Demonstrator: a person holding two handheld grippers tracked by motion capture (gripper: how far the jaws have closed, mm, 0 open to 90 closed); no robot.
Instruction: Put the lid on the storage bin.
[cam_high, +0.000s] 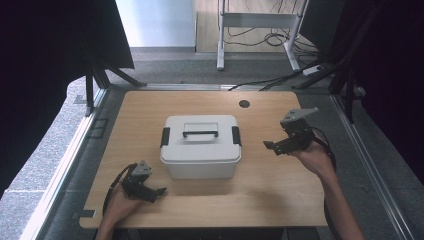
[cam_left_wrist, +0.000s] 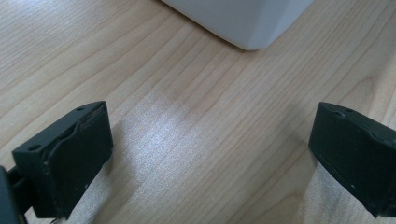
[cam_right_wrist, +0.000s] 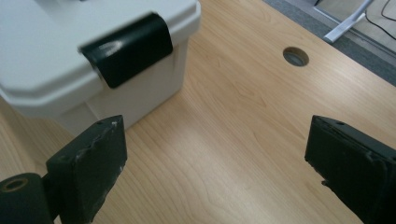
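High view: my left gripper (cam_high: 161, 192) sits low at the near left of the wooden table (cam_high: 280, 195), its jaws spread apart and holding nothing, aimed toward the near left corner of the white storage box (cam_high: 200, 146). My left hand (cam_high: 119, 206) wraps the grip from below, a black cable looping off beside it. My right gripper (cam_high: 270, 146) hovers to the right of the box, jaws likewise parted and empty, its grey three-cornered plate (cam_high: 298, 116) tilted on top and my right hand (cam_high: 315, 156) behind it.

Left gripper view: my two black jaws stand wide at the lower corners over bare wood grain, and a rounded bottom corner of the box (cam_left_wrist: 252, 28) shows near the top edge, apart from both jaws.

Right gripper view: my jaws open wide again, the left one just in front of the box's side, not touching it as far as I can tell. A black latch (cam_right_wrist: 126, 49) clamps the lid (cam_right_wrist: 56, 60) shut on that end. Beyond, a round cable hole (cam_right_wrist: 295, 56) pierces the tabletop.

From above, the box rests mid-table, lid on, a black carry handle (cam_high: 200, 133) lying flat on top and a second latch (cam_high: 165, 137) on the far-left end.
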